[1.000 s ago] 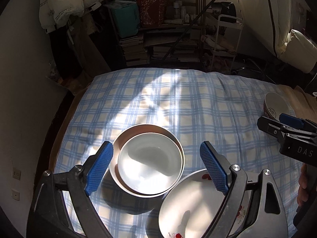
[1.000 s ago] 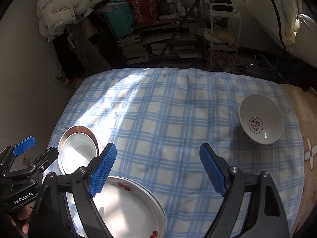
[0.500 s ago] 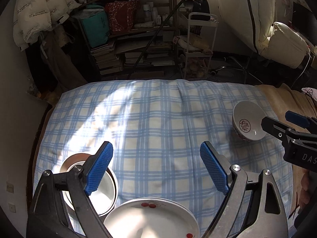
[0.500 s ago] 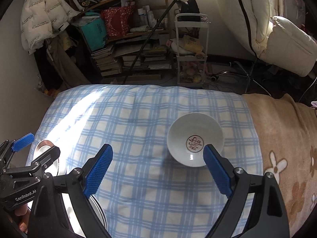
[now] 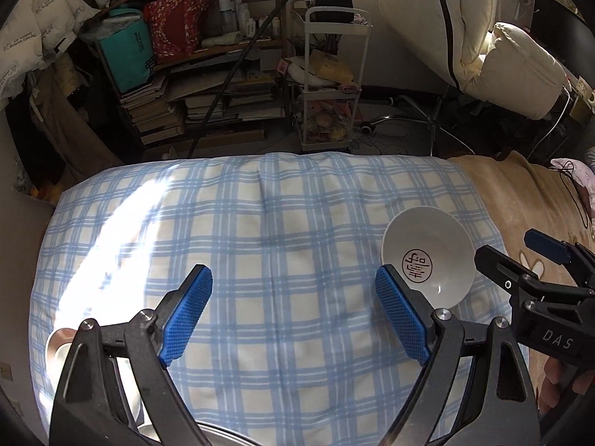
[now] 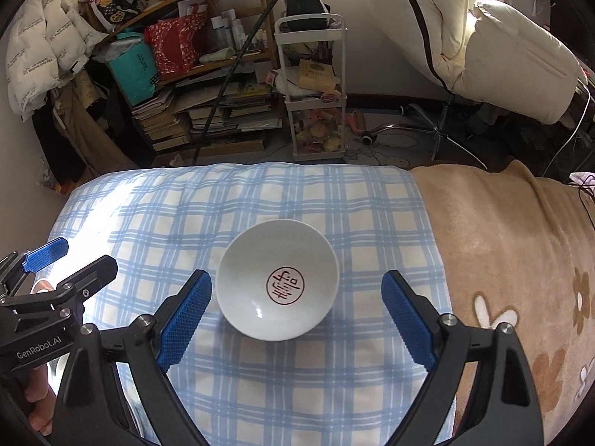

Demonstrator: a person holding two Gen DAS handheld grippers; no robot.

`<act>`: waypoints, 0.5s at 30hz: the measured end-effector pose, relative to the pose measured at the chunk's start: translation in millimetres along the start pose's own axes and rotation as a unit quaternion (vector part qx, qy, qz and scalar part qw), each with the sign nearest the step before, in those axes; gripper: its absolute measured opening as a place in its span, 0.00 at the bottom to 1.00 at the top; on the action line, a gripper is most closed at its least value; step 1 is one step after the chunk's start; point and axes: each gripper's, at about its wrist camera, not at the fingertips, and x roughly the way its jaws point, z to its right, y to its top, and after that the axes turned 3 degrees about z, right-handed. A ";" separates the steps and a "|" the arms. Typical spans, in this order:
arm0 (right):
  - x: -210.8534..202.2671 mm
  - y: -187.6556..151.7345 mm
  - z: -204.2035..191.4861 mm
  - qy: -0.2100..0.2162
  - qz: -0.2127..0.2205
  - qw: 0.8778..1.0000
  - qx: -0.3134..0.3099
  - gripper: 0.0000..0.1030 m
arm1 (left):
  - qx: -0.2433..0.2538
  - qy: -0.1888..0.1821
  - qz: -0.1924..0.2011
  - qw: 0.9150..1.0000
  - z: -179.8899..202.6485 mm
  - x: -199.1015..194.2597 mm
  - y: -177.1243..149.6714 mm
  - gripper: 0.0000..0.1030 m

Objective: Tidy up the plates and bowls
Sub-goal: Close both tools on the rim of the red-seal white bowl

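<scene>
A white bowl (image 6: 277, 290) with a red seal mark inside rests upright on the blue plaid cover (image 6: 282, 200). In the right wrist view it sits between and just beyond the blue pads of my right gripper (image 6: 295, 319), which is open and touches nothing. My left gripper (image 5: 295, 314) is open over bare plaid, with the same bowl (image 5: 427, 260) off its right finger. A stack of nested bowls (image 5: 57, 347) shows at the lower left, mostly hidden behind the left finger. A plate rim (image 5: 223, 435) peeks in at the bottom edge. Each gripper shows in the other's view: right gripper (image 5: 520, 256), left gripper (image 6: 68, 262).
A tan flowered blanket (image 6: 502, 245) covers the bed to the right of the plaid. Past the bed's far edge stand a cluttered bookshelf (image 6: 208, 111), a white trolley (image 6: 316, 93) and a chair base (image 6: 420, 126). A hand (image 6: 37, 401) holds the left gripper.
Both grippers have swept to the right across the bed. The nested bowls and plate slid to the left view's lower left edge. The seal bowl came between the right gripper's fingers.
</scene>
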 end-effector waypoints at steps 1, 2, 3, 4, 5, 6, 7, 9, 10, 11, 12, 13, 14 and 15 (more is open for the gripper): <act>3.6 -0.2 4.2 -0.002 -0.002 1.000 0.003 0.94 | 0.002 -0.004 -0.004 1.000 4.3 6.4 1.4 0.86; 7.1 -0.4 8.6 -0.004 -0.004 1.000 0.006 0.94 | 0.005 -0.006 -0.007 1.000 9.0 12.7 2.2 0.86; 10.5 -0.6 12.8 -0.006 -0.005 1.000 0.009 0.94 | 0.009 -0.008 -0.009 1.000 13.8 18.2 2.8 0.86; 13.6 -0.8 16.9 -0.009 -0.006 1.000 0.013 0.94 | 0.016 -0.008 -0.006 1.000 18.4 23.0 2.6 0.86; 15.9 -1.2 20.6 -0.010 -0.004 1.000 0.018 0.94 | 0.025 -0.002 -0.007 1.000 23.4 28.7 2.4 0.86; 17.4 -1.7 24.1 -0.010 0.002 1.000 0.023 0.92 | 0.034 0.000 -0.011 0.999 27.8 35.0 1.9 0.86; 19.6 -1.9 27.3 -0.010 0.005 1.000 0.026 0.91 | 0.039 0.002 -0.017 0.999 31.6 41.4 1.5 0.86; 24.5 -2.4 32.6 -0.010 0.004 0.999 0.033 0.85 | 0.045 0.003 -0.027 0.999 36.5 53.2 -0.1 0.86; 28.3 -2.6 34.7 -0.009 0.000 0.999 0.035 0.84 | 0.045 0.001 -0.033 0.998 38.4 59.1 -0.4 0.86; 32.6 -2.9 36.2 -0.006 -0.005 0.999 0.037 0.81 | 0.046 -0.001 -0.041 0.998 40.8 65.5 -0.5 0.86; 37.2 -3.6 37.7 -0.004 -0.013 0.999 0.038 0.76 | 0.048 -0.003 -0.052 0.997 42.5 71.5 -0.5 0.86; 41.4 -3.7 38.9 -0.002 -0.020 0.999 0.039 0.75 | 0.049 -0.003 -0.059 0.997 43.9 76.7 -0.3 0.86; 45.3 -4.7 39.4 -0.001 -0.025 0.999 0.039 0.73 | 0.050 -0.001 -0.062 0.997 45.3 80.9 -0.1 0.86; 48.6 -5.8 39.2 0.001 -0.029 0.999 0.038 0.69 | 0.052 0.001 -0.066 0.996 46.5 85.2 -0.1 0.86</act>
